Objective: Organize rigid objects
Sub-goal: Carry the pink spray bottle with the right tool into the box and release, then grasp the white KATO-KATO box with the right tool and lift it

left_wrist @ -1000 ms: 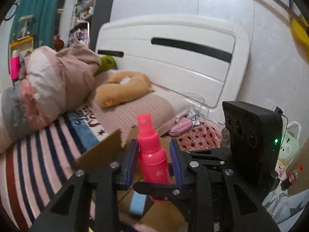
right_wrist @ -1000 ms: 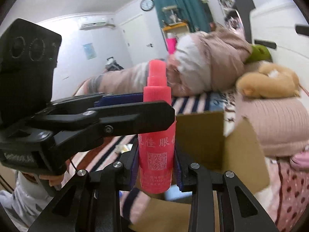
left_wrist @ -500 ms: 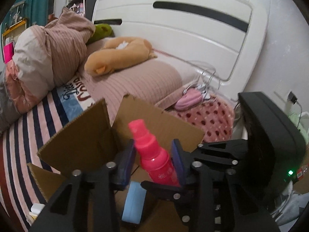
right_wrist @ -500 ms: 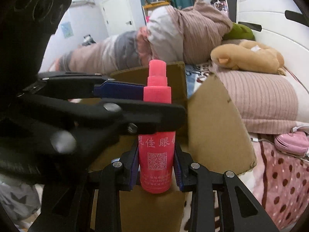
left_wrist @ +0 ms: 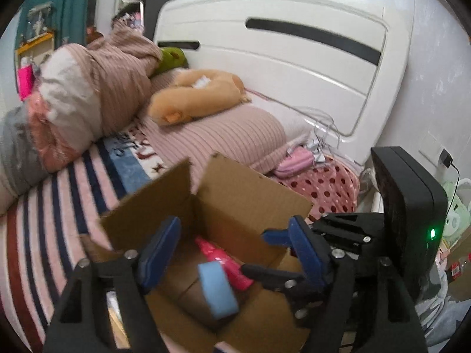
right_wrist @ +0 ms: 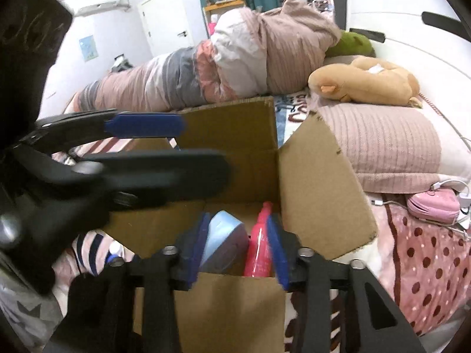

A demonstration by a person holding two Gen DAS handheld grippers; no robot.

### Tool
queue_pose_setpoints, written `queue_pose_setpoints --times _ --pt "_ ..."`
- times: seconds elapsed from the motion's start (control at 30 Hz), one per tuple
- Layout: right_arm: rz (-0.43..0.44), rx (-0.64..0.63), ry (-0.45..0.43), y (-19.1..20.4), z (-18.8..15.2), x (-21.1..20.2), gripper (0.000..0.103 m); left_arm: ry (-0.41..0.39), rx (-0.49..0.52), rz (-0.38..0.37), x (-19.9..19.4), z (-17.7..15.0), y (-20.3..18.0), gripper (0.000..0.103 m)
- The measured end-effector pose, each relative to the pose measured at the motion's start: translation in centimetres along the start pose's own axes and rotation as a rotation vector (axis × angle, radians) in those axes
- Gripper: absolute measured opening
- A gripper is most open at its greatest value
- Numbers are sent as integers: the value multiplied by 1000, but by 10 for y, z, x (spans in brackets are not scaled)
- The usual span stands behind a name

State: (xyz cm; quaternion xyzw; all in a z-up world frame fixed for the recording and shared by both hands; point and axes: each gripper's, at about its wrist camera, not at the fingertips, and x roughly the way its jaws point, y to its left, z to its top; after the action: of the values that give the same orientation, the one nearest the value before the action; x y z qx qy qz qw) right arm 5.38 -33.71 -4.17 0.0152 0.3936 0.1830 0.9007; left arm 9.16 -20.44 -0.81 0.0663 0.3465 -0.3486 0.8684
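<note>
An open cardboard box (left_wrist: 253,188) (right_wrist: 318,182) stands on the bed. Inside it a pink spray bottle (left_wrist: 223,260) (right_wrist: 259,250) lies tilted beside a light-blue block (left_wrist: 217,291) (right_wrist: 223,241). My left gripper (left_wrist: 232,253) hangs over the box with its jaws opening wide; nothing is between its blue pads. My right gripper (right_wrist: 237,250) reaches in from the box's near side, its jaws opening. The bottle sits loose close to its right pad, with the block behind the left pad. Each gripper shows in the other's view: the right gripper (left_wrist: 254,251), the left gripper (right_wrist: 203,147).
The bed has a striped sheet (left_wrist: 59,211), a ribbed pink pillow (left_wrist: 223,135) with a tan plush toy (left_wrist: 194,97), and a rolled quilt (right_wrist: 235,58). A pink pouch (right_wrist: 432,206) lies on a dotted blanket (right_wrist: 426,264). The white headboard (left_wrist: 294,58) stands behind.
Both grippers let go of the pink bottle and spread their jaws. The bottle went from upright between the pads to lying inside the box. Both hands sank toward the box.
</note>
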Motion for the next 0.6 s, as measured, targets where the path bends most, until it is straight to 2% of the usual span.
queue_pose_setpoints --times 0.13,0.33,0.47,0.6 --pt "26 -21 -53 19 8 -14 42 -53 -28 81 -48 -8 25 75" --pt "164 -118 -111 88 23 -20 42 -91 -69 248 -121 -37 84 83" --pt "271 -171 -67 142 26 2 42 -92 -116 331 -158 -71 125 83" --pt "289 -188 20 181 23 42 42 -88 -179 348 -173 -112 158 83"
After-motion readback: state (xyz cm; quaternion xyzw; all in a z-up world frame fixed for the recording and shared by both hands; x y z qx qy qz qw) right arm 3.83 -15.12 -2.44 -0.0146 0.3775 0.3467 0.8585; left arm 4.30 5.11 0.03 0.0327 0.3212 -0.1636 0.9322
